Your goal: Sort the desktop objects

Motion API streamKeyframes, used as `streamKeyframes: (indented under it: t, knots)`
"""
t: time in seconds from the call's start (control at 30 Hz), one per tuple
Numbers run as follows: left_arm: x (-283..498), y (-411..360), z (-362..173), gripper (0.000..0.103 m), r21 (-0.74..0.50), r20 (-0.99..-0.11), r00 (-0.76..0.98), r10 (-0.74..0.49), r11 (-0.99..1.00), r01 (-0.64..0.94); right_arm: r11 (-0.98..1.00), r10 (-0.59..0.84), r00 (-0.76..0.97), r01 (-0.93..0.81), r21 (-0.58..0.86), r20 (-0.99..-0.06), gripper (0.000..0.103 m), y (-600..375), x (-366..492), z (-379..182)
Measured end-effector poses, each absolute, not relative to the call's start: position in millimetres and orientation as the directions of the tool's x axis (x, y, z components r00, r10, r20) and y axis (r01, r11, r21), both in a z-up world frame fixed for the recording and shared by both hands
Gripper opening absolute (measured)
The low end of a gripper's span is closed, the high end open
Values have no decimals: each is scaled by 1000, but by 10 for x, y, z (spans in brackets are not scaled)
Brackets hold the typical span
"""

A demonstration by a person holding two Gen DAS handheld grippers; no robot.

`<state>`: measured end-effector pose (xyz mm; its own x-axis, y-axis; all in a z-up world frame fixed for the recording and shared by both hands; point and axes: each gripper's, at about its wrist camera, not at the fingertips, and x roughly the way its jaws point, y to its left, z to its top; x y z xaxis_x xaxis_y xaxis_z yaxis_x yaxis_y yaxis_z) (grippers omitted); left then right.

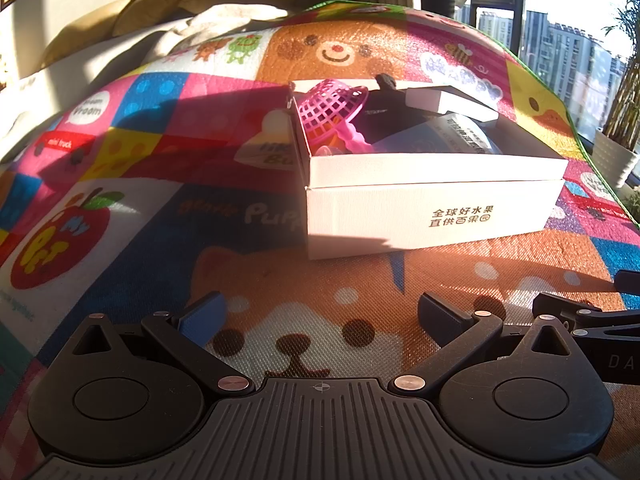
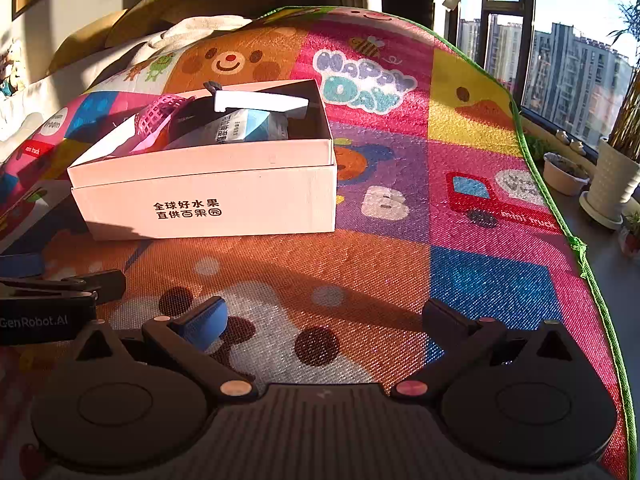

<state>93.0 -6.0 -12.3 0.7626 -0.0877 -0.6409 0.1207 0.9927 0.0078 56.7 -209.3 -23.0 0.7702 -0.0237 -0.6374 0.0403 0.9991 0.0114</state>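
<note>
Both grippers hovered low over the mat (image 2: 400, 128), side by side. My left gripper (image 1: 320, 312) was spread, holding nothing. Ahead sat the white box (image 1: 432, 208), already holding a pink strainer (image 1: 332, 108), a blue-white pack (image 1: 460, 132) and a white slab (image 1: 444, 100). My right gripper (image 2: 324, 316) was spread too, empty. I saw no loose items on the mat; sorting looked nearly done. I'd scan wider before closing on anything.
</note>
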Motion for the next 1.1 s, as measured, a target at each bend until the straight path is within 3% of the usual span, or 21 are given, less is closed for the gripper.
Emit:
streamKeyframes:
  t: [0.67, 1.1]
  knots:
    - [922, -46, -121, 103, -3, -640, 762, -95, 993, 121, 999, -28, 771, 39, 3, -637, 103, -2090, 570, -240]
    - [663, -57, -78, 103, -4, -641, 767, -31, 999, 37, 999, 32, 768, -40, 3, -639, 103, -2123, 499, -207]
